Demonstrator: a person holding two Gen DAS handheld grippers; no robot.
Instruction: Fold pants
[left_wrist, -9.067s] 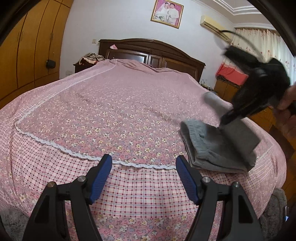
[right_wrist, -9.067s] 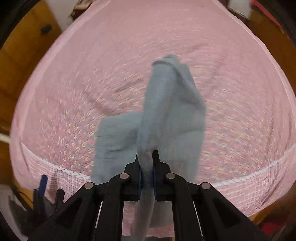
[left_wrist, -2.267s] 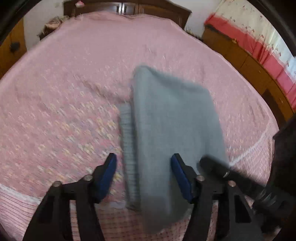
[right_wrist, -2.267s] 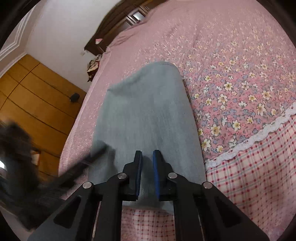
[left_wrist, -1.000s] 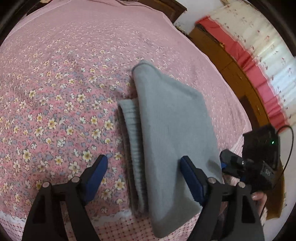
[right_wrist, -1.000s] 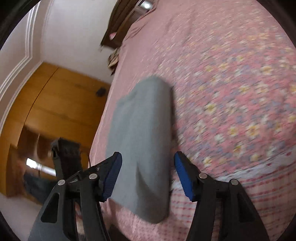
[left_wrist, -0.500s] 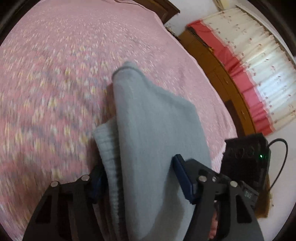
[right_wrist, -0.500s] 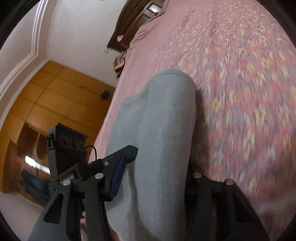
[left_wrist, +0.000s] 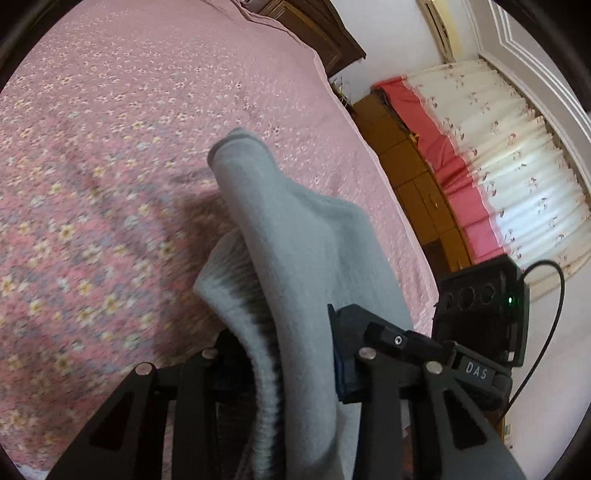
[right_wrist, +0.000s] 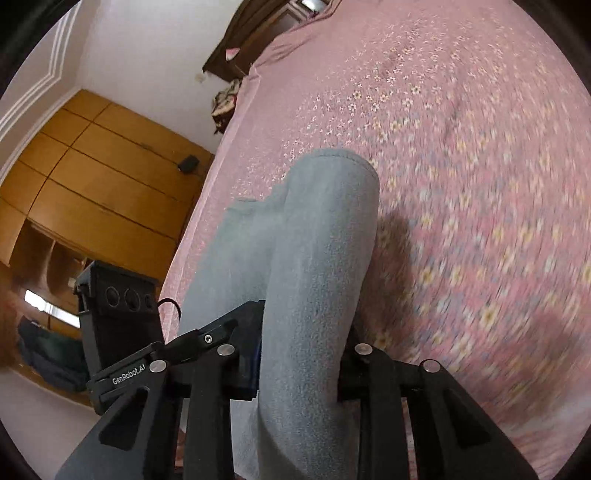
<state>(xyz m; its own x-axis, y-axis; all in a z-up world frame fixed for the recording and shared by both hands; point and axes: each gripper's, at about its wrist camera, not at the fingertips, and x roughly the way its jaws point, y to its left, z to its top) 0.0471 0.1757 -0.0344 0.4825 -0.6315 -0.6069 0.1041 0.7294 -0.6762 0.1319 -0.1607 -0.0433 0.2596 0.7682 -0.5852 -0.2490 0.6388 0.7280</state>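
The folded grey pants lie lengthwise on the pink flowered bedspread, their near end raised off it with a shadow underneath. My left gripper is closing, and its blue pad presses the side with the ribbed waistband. In the right wrist view my right gripper is closing on the other side of the pants, which fill the gap between its pads. The two grippers sit side by side, each camera box showing in the other's view: the right one and the left one.
The bedspread stretches far ahead to a dark wooden headboard. Beside the bed stand a low wooden cabinet under red-and-white curtains on one side and a tall wooden wardrobe on the other. A clothes heap lies near the headboard.
Both pairs of jaws have narrowed from wide apart onto the near end of the pants. That end has come up off the bedspread, and the right gripper has risen.
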